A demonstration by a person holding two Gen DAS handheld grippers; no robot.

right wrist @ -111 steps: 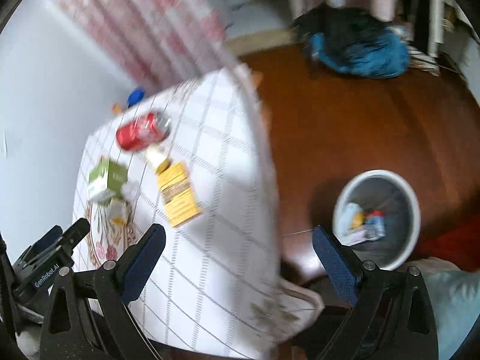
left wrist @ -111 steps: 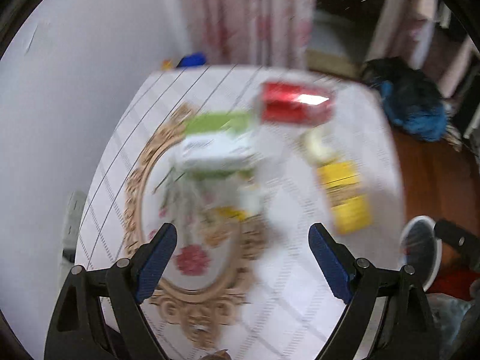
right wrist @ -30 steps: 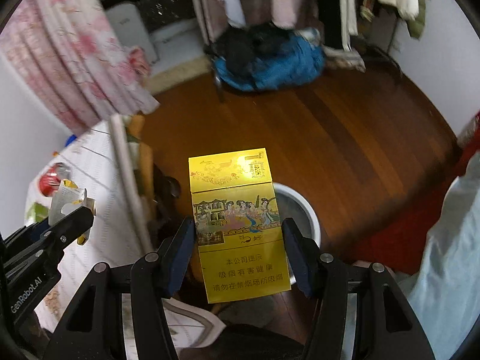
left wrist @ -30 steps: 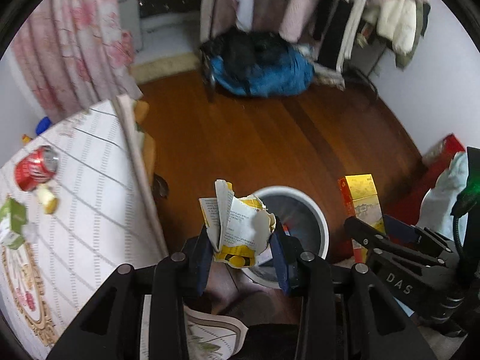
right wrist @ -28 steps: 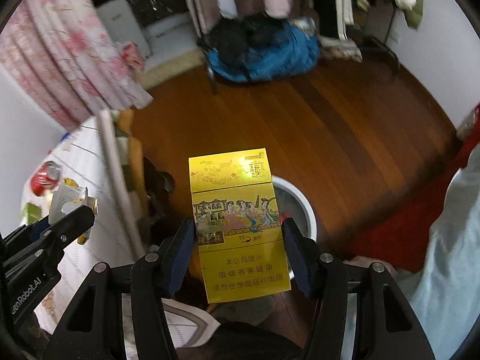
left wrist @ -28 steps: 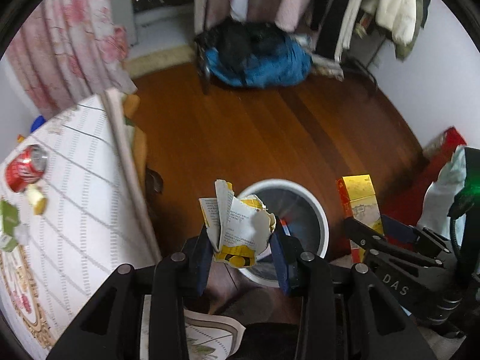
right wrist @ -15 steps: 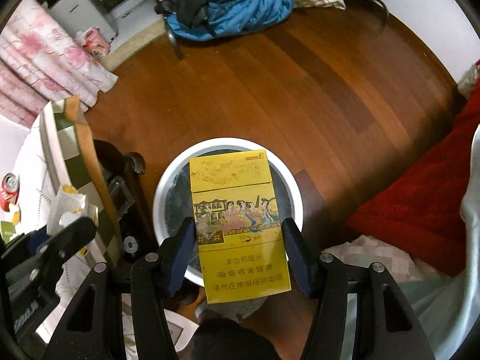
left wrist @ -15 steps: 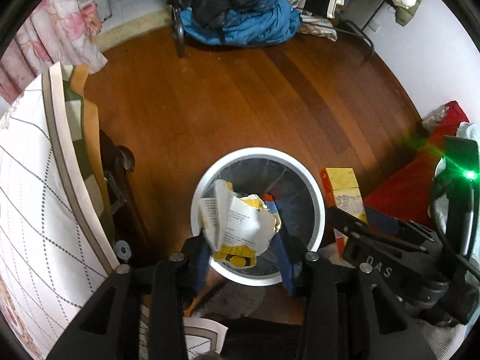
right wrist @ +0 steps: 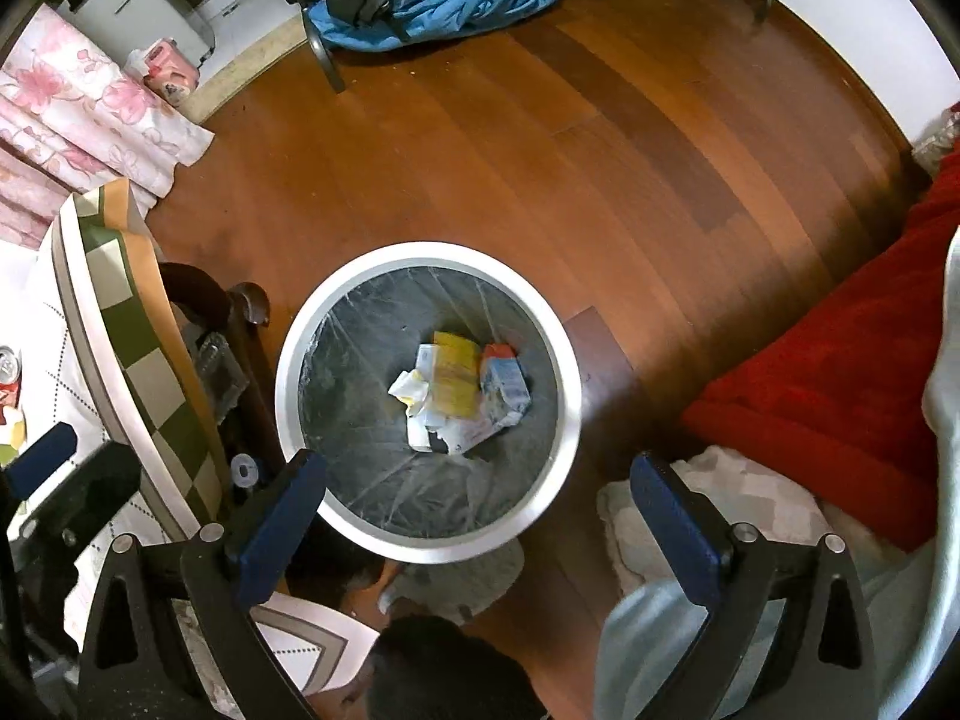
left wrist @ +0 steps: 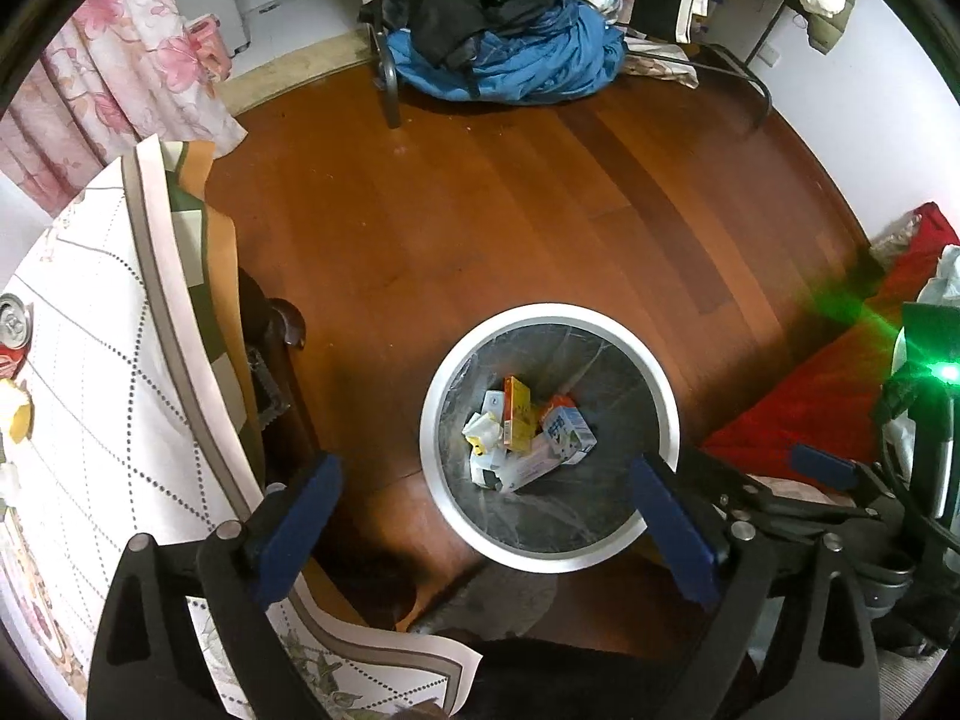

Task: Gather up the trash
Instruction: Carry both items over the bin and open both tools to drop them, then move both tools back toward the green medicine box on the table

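Now both the left gripper [left wrist: 486,516] and the right gripper [right wrist: 477,507] gape empty, their jaws having just been opening, above the white-rimmed bin [left wrist: 666,396] at lower centre; the yellow carton [right wrist: 456,378] and crumpled wrapper [right wrist: 408,390] lie inside

The bin [left wrist: 549,558] stands on the floor [left wrist: 480,228] just right of the table [left wrist: 78,420]. In it lie a box [right wrist: 456,381], a carton [right wrist: 504,384] and crumpled paper [right wrist: 408,390], touching. A heap of clothes [left wrist: 504,54] lies well behind.
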